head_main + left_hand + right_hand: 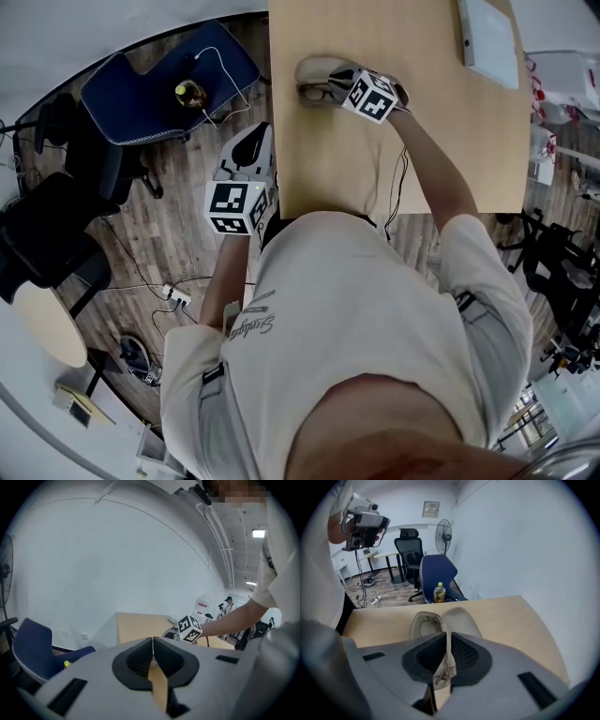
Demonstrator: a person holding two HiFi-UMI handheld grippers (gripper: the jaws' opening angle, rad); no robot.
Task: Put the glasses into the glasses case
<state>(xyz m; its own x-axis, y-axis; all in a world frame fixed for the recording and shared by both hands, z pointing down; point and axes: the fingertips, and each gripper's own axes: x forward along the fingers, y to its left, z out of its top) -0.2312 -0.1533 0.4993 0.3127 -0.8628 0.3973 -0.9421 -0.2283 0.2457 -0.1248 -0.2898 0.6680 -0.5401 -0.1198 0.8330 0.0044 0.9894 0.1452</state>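
— Any sign of the glasses case (pixel 319 67)?
— Lying open on the table (pixel 422 141), near its left edge, with both halves facing up.
— And the right gripper (pixel 446 639)?
— Pressed nearly together on the pale strip between the two halves, at the near end of the case. Something thin and wiry lower in the slot too, but too tangled to name. From the head view, tips hidden under its own marker cube.
— Found the glasses (pixel 321 92)?
— Inside one half of the case. From above, only a dark frame, partly covered by that cube. From the right gripper view, just a thin arm in the left half; no telling the lenses apart from the lining.
— And the left gripper (pixel 153 641)?
— Closed on nothing, pads touching at the tips. Held off the table's edge, over the wooden floor (pixel 169 253), well apart from the case.
— Anything else?
— Beyond the table, a blue chair (pixel 141 94) with a yellowish bottle (pixel 190 93) on its seat. At the table's far end, a flat white thing (pixel 487 42), cut off by the frame; can't say what.
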